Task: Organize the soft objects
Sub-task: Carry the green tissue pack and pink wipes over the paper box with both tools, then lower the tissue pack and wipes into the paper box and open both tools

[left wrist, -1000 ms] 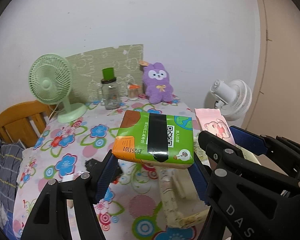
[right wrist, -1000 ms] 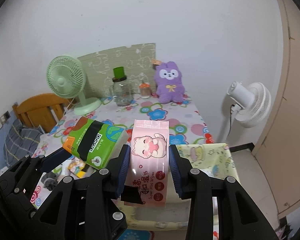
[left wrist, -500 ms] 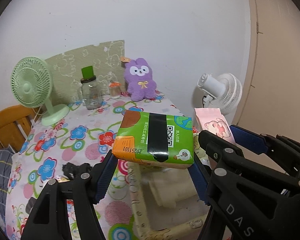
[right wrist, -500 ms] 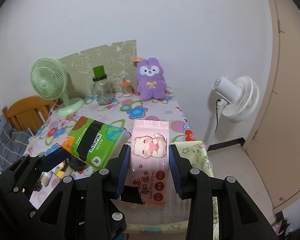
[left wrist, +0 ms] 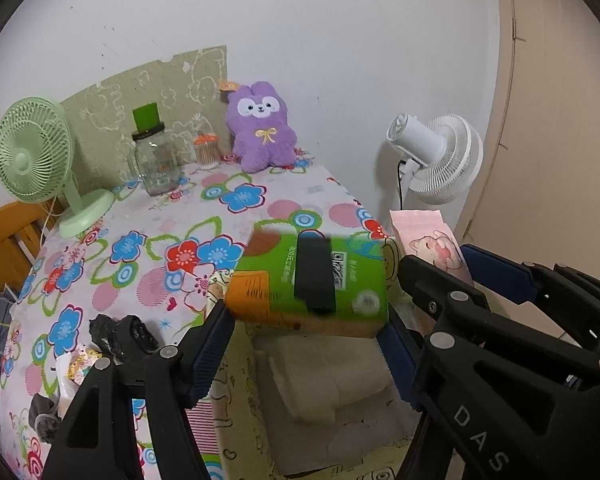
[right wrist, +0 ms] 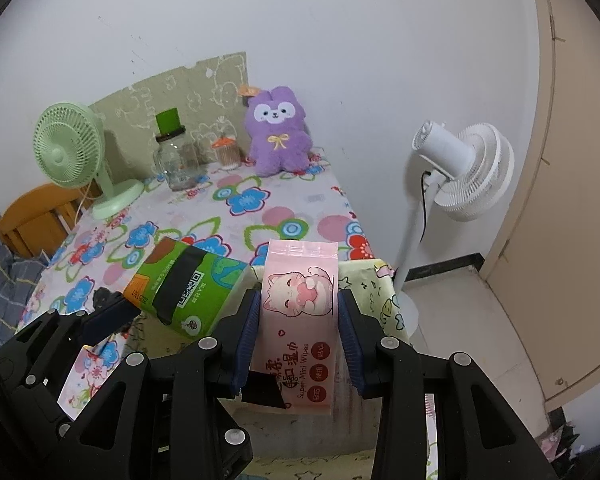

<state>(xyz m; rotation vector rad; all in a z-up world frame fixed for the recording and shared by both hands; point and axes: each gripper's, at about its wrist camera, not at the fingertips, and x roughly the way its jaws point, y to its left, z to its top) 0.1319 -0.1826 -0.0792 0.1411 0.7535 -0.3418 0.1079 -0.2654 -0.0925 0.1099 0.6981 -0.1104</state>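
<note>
While hanging over the yellow bin (left wrist: 340, 396) at lower centre, green tissue pack (left wrist: 312, 284) blurred, lying crosswise between just-widened left gripper (left wrist: 306, 340) pads, apparently released; pink wipes pack (right wrist: 300, 320) clamped lengthwise in right gripper (right wrist: 298, 334).

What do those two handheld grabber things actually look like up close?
Both are matt black plastic frames of angular, open struts held together by round silver screw heads. Each left gripper and right gripper ends in two fingers lined with ribbed dark blue pads. White letters reading DAS are printed on one arm. No cables or sleeves show.
</note>
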